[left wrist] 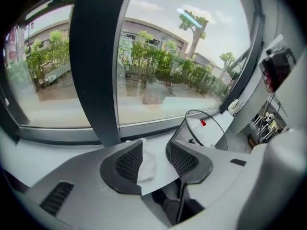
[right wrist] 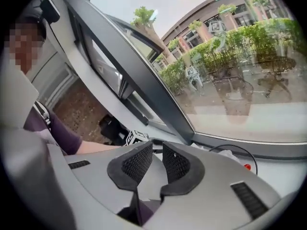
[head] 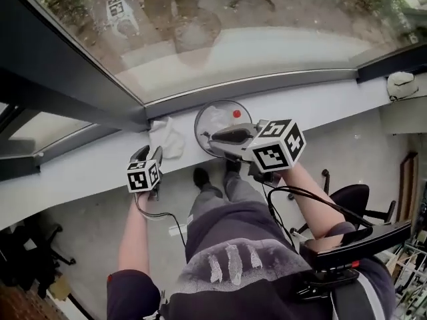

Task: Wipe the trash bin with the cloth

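The black wire-mesh trash bin (head: 198, 127) stands on the white window ledge (head: 313, 109), with something white and a small red item inside. The white cloth (head: 167, 139) lies crumpled on the ledge just left of the bin. My left gripper (head: 148, 153) hovers at the cloth's near edge and is open. In the left gripper view the cloth (left wrist: 146, 169) lies between the spread jaws of that gripper (left wrist: 154, 150), beside the left pad, with the bin (left wrist: 184, 131) to the right. My right gripper (head: 212, 137) is over the bin's near rim. In its own view the right gripper (right wrist: 154, 150) shows a narrow empty gap.
A big window with a dark frame post (head: 73, 79) runs behind the ledge. A white object (head: 400, 84) sits at the ledge's far right. Below the ledge are the person's legs and a black office chair (head: 350, 199). The bin rim (right wrist: 235, 150) shows right of the right jaws.
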`<move>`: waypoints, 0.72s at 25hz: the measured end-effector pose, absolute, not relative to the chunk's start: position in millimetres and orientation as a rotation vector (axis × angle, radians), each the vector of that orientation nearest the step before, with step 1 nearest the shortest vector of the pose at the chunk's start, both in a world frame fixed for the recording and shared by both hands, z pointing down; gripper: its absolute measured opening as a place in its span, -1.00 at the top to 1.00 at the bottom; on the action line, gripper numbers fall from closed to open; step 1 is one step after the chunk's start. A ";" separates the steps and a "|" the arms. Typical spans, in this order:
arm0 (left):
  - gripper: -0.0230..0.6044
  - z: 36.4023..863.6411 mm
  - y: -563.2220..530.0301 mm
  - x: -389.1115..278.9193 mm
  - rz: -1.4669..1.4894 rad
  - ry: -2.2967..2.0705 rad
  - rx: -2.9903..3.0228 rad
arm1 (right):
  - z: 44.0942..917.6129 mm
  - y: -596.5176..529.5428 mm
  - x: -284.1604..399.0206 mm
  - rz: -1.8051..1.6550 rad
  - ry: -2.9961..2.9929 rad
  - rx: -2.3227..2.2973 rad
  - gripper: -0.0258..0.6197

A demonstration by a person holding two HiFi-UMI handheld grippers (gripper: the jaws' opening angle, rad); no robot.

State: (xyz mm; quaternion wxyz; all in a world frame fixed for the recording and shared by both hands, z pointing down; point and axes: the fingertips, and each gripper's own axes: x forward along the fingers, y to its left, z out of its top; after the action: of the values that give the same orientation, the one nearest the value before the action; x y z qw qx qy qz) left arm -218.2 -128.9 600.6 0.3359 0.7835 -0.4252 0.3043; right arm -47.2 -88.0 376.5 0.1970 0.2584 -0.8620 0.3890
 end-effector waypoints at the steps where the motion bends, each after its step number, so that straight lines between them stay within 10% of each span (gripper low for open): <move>1: 0.37 582.1 -131.2 -218.9 0.732 -1.118 2.060 | 367.8 -91.9 -47.9 1.114 -2.457 0.736 0.72; 3: 0.39 534.3 -129.7 -202.5 0.574 -1.084 2.114 | 345.4 -96.5 -40.2 1.170 -2.545 0.762 0.72; 5: 0.92 473.8 -123.7 -170.7 0.394 -1.024 2.200 | 320.9 -97.8 -20.9 1.179 -2.616 0.821 0.85; 18: 0.94 277.3 -88.3 -23.2 0.110 -0.715 2.649 | 216.2 -75.1 42.4 1.009 -2.965 0.868 0.92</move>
State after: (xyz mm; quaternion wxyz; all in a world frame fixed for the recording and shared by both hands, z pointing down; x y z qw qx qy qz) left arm -23.2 -88.3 277.3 0.1966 0.9458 -0.2554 0.0392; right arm 42.4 -75.1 216.2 -0.0544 0.2665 -0.9110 0.3100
